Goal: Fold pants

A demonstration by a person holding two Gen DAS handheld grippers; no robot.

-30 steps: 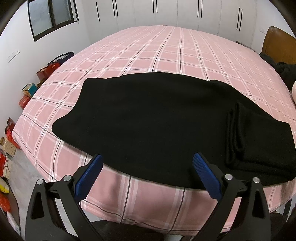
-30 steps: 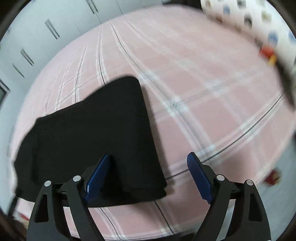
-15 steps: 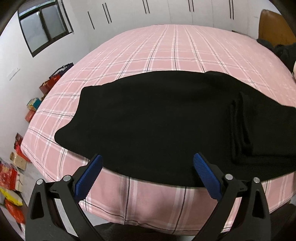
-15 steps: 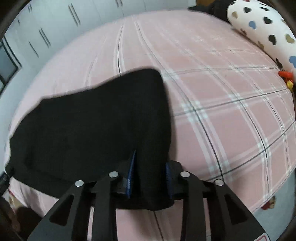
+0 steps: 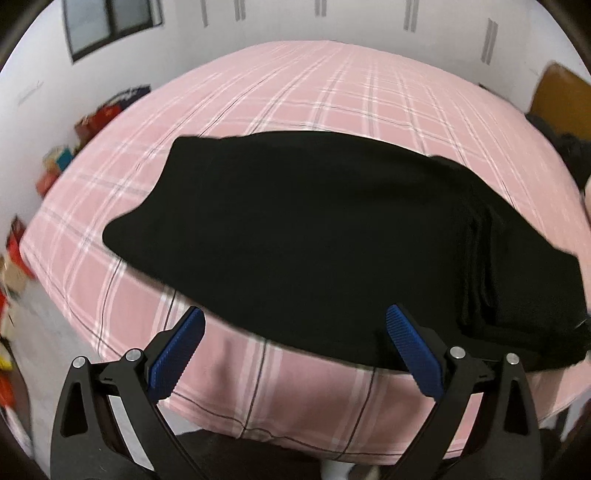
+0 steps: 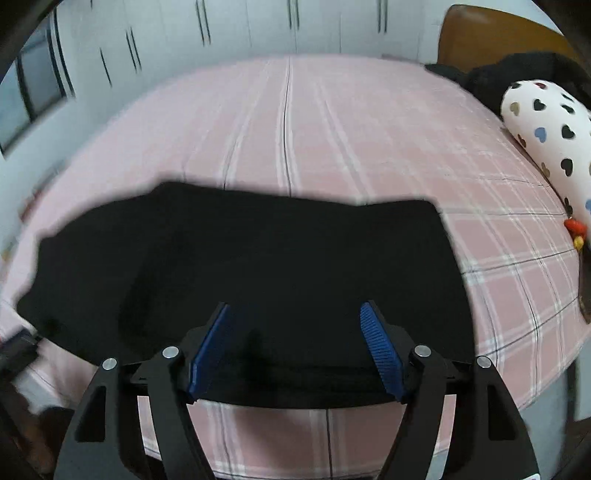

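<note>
Black pants [image 5: 314, 229] lie flat across the near edge of a pink plaid bed [image 5: 332, 85], with a folded-over layer at their right end [image 5: 517, 280]. My left gripper [image 5: 293, 350] is open and empty, just short of the pants' near hem. In the right wrist view the pants [image 6: 258, 266] spread from left to centre. My right gripper [image 6: 295, 347] is open over the near edge of the pants, its blue pads [image 6: 380, 347] apart and holding nothing.
A white pillow with heart prints [image 6: 546, 125] and dark clothes [image 6: 509, 74] lie at the bed's far right by a brown headboard [image 6: 491, 33]. Boxes and bags [image 5: 92, 122] line the floor on the left. White wardrobes [image 6: 258, 26] stand behind the bed.
My right gripper closed on the pants' edge half a second ago and has opened again, now facing further left. The left gripper stayed open and shifted slightly.
</note>
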